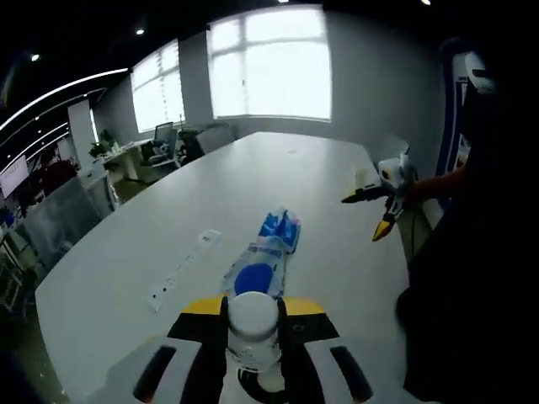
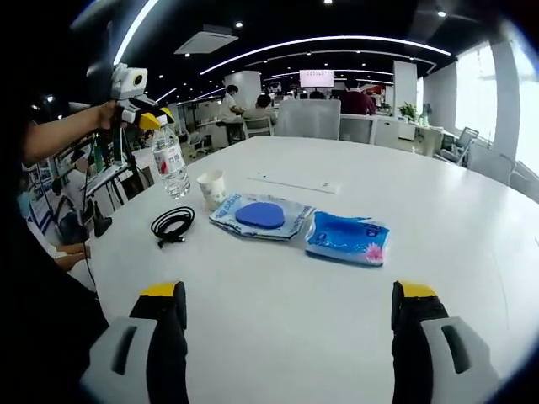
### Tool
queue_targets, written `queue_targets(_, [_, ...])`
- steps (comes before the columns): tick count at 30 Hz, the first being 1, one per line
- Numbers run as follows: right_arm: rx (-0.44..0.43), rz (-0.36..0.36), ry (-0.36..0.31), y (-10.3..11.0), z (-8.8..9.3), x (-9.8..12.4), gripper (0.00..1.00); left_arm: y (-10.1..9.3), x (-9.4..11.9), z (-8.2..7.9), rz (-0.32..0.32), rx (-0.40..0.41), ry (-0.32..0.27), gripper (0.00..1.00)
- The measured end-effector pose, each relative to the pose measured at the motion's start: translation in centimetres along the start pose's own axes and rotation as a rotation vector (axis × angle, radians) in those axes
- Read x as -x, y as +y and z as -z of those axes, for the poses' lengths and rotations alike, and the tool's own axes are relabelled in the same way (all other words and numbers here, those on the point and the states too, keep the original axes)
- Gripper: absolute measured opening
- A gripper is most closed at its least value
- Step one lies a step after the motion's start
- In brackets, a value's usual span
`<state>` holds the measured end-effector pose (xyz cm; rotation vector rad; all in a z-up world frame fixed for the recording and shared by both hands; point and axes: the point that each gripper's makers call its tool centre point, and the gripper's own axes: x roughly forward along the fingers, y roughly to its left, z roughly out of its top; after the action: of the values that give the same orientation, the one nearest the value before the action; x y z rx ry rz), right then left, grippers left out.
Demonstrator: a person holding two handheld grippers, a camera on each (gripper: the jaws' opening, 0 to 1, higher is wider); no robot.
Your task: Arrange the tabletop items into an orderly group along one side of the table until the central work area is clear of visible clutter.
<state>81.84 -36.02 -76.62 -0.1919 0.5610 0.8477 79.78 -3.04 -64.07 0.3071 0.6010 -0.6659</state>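
The left tool holds a clear water bottle by its neck, lifted off the table at about 10 o'clock in the right gripper view. In the left gripper view the bottle's white cap sits between the yellow-tipped jaws, which close on it. The bottle looks partly filled, so I judge it moderately heavy, with a smooth, thin wall that could slip or dent; the stiffer neck under the cap is the sound place to grip, and it hangs upright from there.

The right tool stands wide apart and holds nothing, hovering low over the near table edge, jaws pointing toward 12 o'clock. In the left gripper view it shows at 2 o'clock, held out by a hand above the table.

Still on the table: a paper cup, light and easy to crush, best taken gently around its wall; a coiled black cable, limp and likely to trail; a clear packet with a blue disc and, touching it at 3 o'clock, a blue packet, both flat, soft and slippery, best pinched at an edge. A white strip lies beyond them at 12 o'clock.
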Motion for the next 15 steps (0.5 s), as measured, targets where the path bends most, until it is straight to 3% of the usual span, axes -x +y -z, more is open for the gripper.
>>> queue_targets(8, [0.001,0.011,0.007,-0.1,-0.3,-0.4,0.97,2.2,0.6,2.4,0.005,0.001,0.049,0.20])
queue_targets(15, [0.009,0.014,0.015,-0.2,-0.5,-0.5,0.97,3.4,-0.3,4.0,0.008,-0.015,0.089,0.19])
